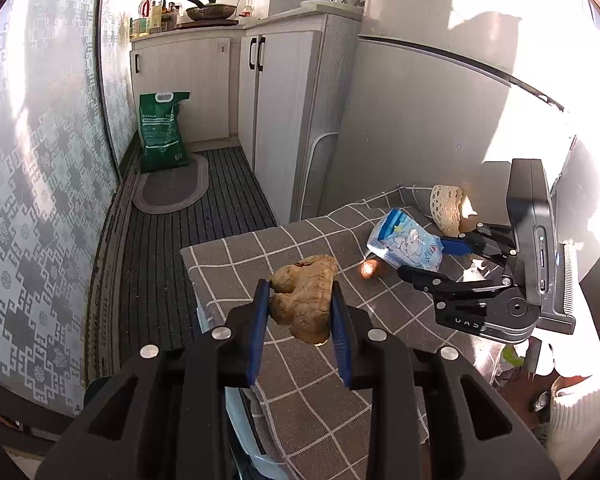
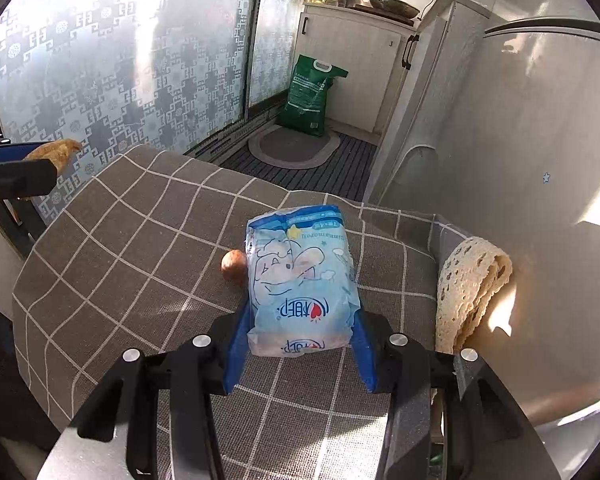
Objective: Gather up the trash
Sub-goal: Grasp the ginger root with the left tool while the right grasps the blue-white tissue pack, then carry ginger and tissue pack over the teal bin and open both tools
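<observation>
A knobbly brown root [image 1: 300,308] hangs above the near edge of the grey checked tablecloth [image 1: 300,384], and my left gripper [image 1: 299,287] is shut on it. In the right wrist view that gripper [image 2: 40,162] and the root [image 2: 58,150] show at the far left. My right gripper [image 2: 302,314] is shut on the lower end of a blue and white snack packet [image 2: 300,276], pads against both sides. From the left wrist camera the packet [image 1: 406,246] and the right gripper [image 1: 434,258] are at the table's right. A small brown ball [image 2: 233,266] lies beside the packet.
A holey beige sponge [image 2: 472,288] leans against the white wall at the table's far right. On the floor beyond stand a green sack [image 1: 162,132] and an oval mat [image 1: 172,188]. White cabinets [image 1: 280,120] line the right, patterned glass doors [image 1: 40,180] the left.
</observation>
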